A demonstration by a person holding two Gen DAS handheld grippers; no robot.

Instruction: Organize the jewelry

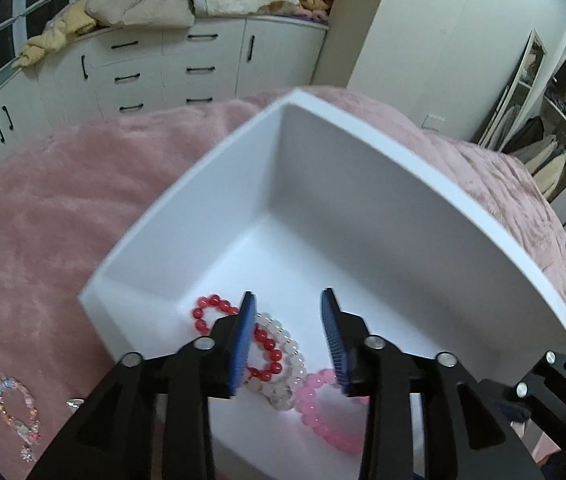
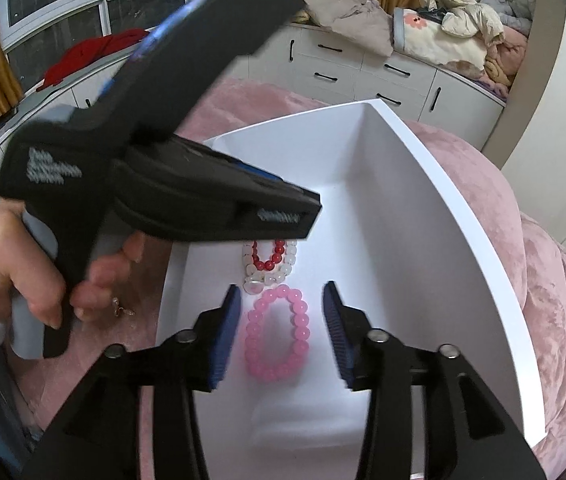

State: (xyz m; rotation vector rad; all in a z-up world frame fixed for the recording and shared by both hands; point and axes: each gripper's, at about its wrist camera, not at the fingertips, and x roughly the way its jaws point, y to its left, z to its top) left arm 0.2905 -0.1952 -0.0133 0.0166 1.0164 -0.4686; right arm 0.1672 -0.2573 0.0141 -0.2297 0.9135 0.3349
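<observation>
A white open box sits on a pink fleece blanket. Inside lie a red bead bracelet, a white bead bracelet and a pink bead bracelet. My left gripper is open and empty, hovering above the red and white bracelets. In the right wrist view my right gripper is open and empty above the pink bracelet in the box. The left gripper crosses that view from the left over the red and white bracelets.
A pastel charm bracelet and a small ring lie on the blanket left of the box. Small earrings lie on the blanket near the hand. White drawers piled with clothes stand behind.
</observation>
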